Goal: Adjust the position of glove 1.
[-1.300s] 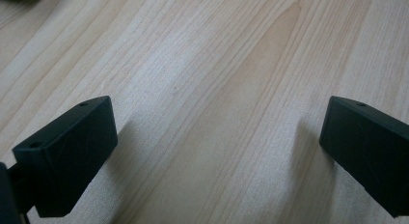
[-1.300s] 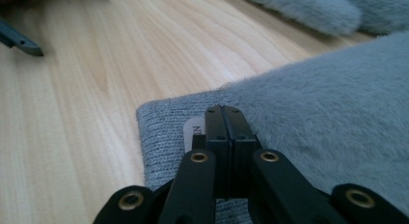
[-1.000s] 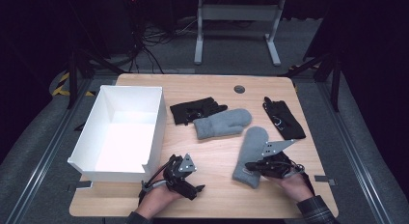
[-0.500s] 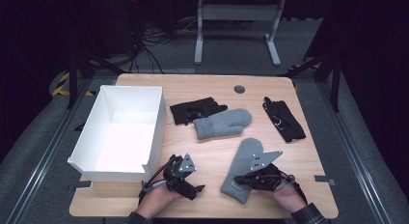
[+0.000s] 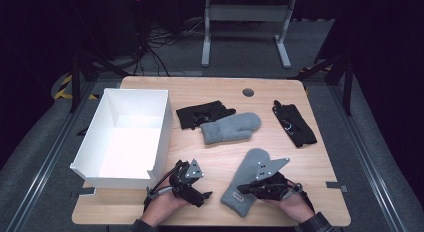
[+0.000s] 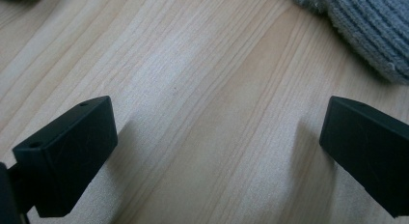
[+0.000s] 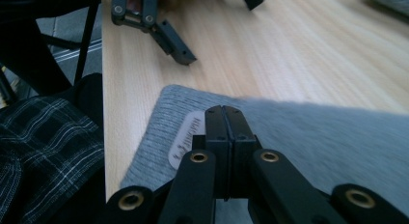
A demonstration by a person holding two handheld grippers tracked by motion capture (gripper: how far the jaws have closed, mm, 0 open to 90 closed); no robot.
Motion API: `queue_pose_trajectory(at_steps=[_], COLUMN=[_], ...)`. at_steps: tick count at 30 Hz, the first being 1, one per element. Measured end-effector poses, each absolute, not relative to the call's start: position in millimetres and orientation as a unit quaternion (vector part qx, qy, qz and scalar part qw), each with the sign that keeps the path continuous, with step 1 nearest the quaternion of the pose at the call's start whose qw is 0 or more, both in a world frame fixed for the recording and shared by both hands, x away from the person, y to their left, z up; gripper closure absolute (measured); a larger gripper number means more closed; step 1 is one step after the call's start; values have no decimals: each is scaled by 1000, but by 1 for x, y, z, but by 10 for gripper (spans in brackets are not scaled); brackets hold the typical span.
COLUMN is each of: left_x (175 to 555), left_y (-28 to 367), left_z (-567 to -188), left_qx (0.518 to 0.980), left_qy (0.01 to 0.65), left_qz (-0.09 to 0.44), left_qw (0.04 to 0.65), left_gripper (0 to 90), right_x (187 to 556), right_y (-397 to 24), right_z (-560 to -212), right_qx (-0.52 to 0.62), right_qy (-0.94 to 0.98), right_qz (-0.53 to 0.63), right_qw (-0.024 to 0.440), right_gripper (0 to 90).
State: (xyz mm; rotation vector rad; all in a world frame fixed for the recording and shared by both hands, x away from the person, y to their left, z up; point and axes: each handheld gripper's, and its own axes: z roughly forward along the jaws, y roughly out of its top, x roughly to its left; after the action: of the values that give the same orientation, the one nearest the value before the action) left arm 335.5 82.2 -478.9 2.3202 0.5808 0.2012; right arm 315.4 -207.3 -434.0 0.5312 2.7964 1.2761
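The right gripper (image 5: 245,188) lies with jaws clenched together over the cuff of a grey knitted mitten (image 5: 250,179), near the table's near edge, right of centre. The left gripper (image 5: 202,196), jaws spread wide and released, rests on the pale wooden table (image 5: 225,147) just right of a white open box (image 5: 125,134)

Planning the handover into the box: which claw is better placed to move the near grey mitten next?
Right. The right claw is shut over the near grey mitten; the left claw stands open over bare table.
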Motion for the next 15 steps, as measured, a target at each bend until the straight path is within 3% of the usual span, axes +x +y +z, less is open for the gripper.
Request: queue_pose_trajectory(at_steps=[15], left_x=[335], left_y=[82], left_z=[-479], left_qx=[901], left_qy=[226], left_qz=[78], left_qw=[362], left_gripper=[2], right_x=[298], right_y=[-246], right_z=[-445], right_qx=[205], right_qy=[902], right_qz=[380], right_qw=[20], right_gripper=[900])
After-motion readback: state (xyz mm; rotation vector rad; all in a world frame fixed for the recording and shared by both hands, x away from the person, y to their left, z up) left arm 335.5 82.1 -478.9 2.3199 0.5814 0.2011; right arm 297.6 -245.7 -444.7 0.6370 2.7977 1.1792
